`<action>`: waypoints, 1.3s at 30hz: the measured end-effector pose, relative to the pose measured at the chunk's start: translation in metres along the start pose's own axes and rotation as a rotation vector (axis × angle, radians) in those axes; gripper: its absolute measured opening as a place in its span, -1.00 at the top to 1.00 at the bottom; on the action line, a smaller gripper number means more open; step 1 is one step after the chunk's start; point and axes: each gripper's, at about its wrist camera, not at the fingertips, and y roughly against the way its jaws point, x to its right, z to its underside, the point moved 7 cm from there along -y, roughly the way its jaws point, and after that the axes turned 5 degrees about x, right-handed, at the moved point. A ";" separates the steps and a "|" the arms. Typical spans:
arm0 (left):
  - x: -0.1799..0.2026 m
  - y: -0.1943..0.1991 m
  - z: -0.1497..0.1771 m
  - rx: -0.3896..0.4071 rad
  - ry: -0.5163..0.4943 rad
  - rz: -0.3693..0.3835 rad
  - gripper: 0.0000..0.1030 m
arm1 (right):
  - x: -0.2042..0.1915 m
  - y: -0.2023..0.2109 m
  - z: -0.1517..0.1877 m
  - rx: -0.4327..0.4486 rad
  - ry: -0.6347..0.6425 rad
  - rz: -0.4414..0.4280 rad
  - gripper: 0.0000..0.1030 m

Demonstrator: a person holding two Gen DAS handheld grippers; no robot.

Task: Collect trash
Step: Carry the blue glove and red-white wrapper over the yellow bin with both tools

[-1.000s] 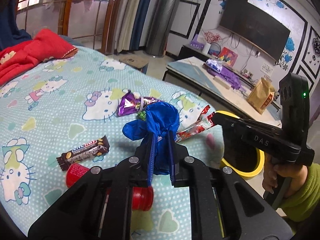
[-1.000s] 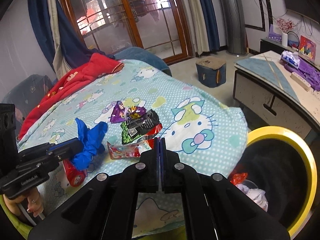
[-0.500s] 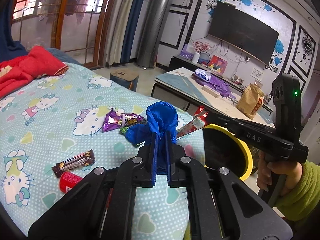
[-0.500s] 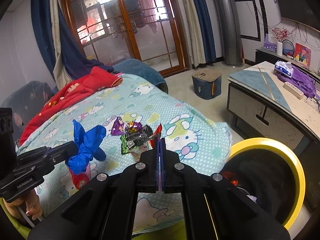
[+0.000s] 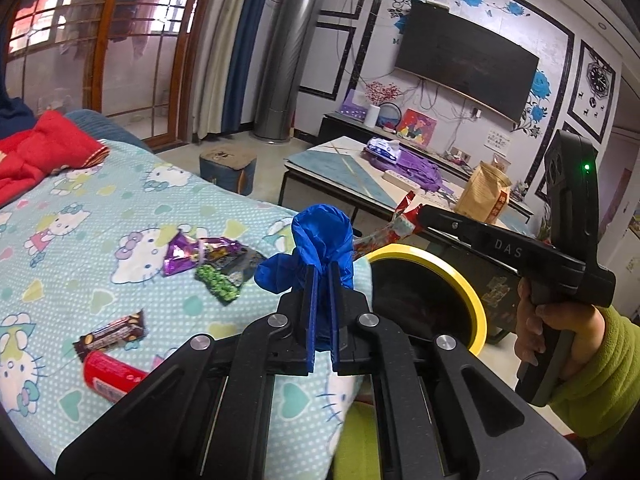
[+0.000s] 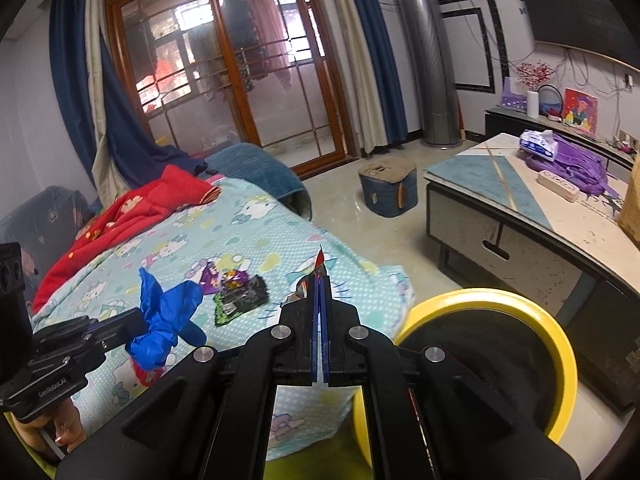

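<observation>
My left gripper [image 5: 323, 270] is shut on a crumpled blue plastic piece [image 5: 322, 232], held above the bed's edge. In the right wrist view the same blue plastic piece [image 6: 168, 318] hangs from the left gripper [image 6: 134, 320]. My right gripper [image 6: 320, 280] is shut on a thin red snack wrapper [image 6: 319, 260], seen edge-on. From the left wrist view the red wrapper [image 5: 384, 236] sticks out of the right gripper [image 5: 420, 212] above the yellow-rimmed bin [image 5: 460, 276]. That bin [image 6: 560, 332] stands on the floor beside the bed.
On the cartoon-cat bedsheet [image 5: 80, 240] lie a purple wrapper [image 5: 180, 254], a green-black wrapper [image 5: 224, 276], a chocolate bar [image 5: 112, 334] and a red tube [image 5: 108, 374]. A red blanket [image 6: 132, 208] lies at the far end. A low table [image 6: 500, 196] and a stool [image 6: 386, 190] stand beyond.
Both grippers have risen and drawn away from the bed towards the bin, carrying the blue plastic and the red wrapper. The wrappers left on the sheet now sit farther off.
</observation>
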 end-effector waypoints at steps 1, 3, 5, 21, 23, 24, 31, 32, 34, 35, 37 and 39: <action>0.003 -0.002 0.000 -0.003 -0.004 0.006 0.97 | 0.003 0.002 0.000 0.002 -0.006 0.005 0.97; 0.011 -0.005 0.001 -0.006 -0.014 0.017 0.97 | 0.012 0.006 0.000 0.007 -0.019 0.019 0.97; 0.017 -0.007 0.001 -0.010 -0.022 0.026 0.97 | 0.021 0.010 -0.001 0.013 -0.032 0.033 0.97; 0.067 -0.028 0.004 -0.030 -0.103 0.107 0.97 | 0.082 0.042 -0.002 0.069 -0.126 0.127 0.97; 0.074 -0.031 0.005 -0.028 -0.117 0.119 0.97 | 0.088 0.045 -0.001 0.071 -0.138 0.141 0.97; 0.077 -0.032 0.006 -0.029 -0.121 0.127 0.97 | 0.092 0.046 -0.001 0.073 -0.142 0.151 0.97; 0.100 -0.045 0.012 -0.041 -0.157 0.174 0.97 | 0.115 0.052 0.005 0.069 -0.178 0.201 0.97; 0.103 -0.047 0.013 -0.044 -0.161 0.181 0.97 | 0.118 0.053 0.006 0.068 -0.179 0.208 0.97; 0.108 -0.052 0.015 -0.044 -0.168 0.193 0.97 | 0.123 0.054 0.008 0.066 -0.185 0.222 0.97; 0.111 -0.054 0.016 -0.048 -0.169 0.200 0.97 | 0.126 0.054 0.009 0.064 -0.192 0.227 0.97; 0.115 -0.058 0.018 -0.056 -0.173 0.208 0.97 | 0.132 0.057 0.011 0.063 -0.199 0.237 0.97; 0.119 -0.064 0.020 -0.062 -0.180 0.213 0.97 | 0.137 0.058 0.014 0.060 -0.206 0.247 0.97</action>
